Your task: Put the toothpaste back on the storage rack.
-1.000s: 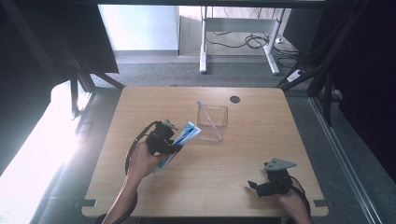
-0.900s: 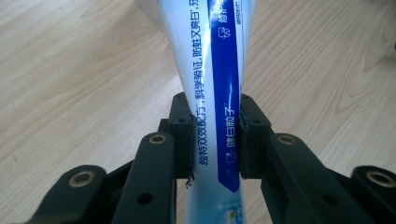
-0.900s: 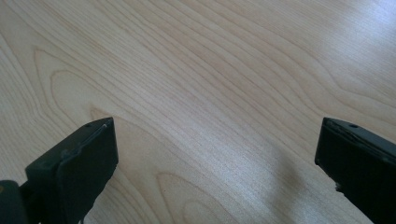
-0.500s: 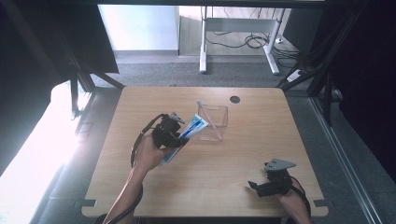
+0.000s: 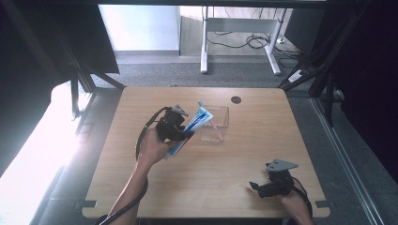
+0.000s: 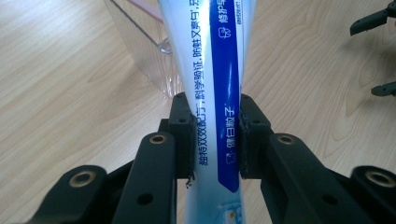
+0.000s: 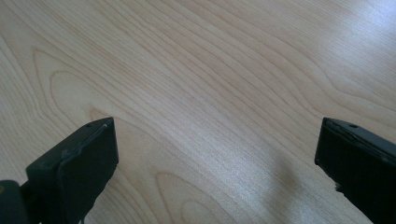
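A blue-and-white tube (image 6: 217,93) is clamped between the jaws of the left gripper (image 6: 215,140) and is held tilted above the table (image 5: 141,187), its far end at the clear box (image 5: 217,124). The right gripper (image 7: 215,154) is spread wide, nothing held, low over bare wood.

You can read print only on the toothpaste tube (image 6: 215,93), in your left gripper view. Dark Chinese characters run lengthwise along its white strip; the row reads roughly 抽特双效配方,科学购买,防蛀又美白, though several characters are unclear. White characters stand on its blue band: 修护 near the top edge beside a small tooth sign, and lower down four more, too soft to tell.
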`<state>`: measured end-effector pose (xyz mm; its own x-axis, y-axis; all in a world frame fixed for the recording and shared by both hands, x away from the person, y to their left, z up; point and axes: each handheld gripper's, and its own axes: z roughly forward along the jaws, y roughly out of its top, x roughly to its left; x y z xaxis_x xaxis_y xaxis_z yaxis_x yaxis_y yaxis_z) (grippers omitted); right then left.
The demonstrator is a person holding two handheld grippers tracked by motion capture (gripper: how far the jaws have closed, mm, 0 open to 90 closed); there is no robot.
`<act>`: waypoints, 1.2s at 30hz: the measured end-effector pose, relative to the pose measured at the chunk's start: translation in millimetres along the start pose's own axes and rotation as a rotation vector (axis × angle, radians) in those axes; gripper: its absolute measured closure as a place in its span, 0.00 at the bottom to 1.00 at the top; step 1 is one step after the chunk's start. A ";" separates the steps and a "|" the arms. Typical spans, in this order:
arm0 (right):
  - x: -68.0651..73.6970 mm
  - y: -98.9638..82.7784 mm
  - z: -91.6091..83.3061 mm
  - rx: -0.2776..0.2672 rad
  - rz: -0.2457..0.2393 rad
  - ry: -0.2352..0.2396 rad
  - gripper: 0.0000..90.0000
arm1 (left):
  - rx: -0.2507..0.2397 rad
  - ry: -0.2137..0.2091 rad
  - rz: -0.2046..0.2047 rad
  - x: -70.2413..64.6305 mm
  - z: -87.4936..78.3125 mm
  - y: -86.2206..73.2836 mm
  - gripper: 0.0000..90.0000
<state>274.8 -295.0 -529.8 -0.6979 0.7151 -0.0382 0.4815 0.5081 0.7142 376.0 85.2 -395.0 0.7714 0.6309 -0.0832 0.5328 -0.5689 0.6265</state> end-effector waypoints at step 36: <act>-3.0 -1.1 -1.0 -0.012 0.022 0.006 0.00 | -0.070 0.009 0.050 11.8 25.8 62.1 0.80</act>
<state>275.9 -298.2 -529.7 -0.6906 0.7230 -0.0183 0.4901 0.4864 0.7234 427.1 43.7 -377.1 0.7929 0.6077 -0.0435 0.4678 -0.5614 0.6827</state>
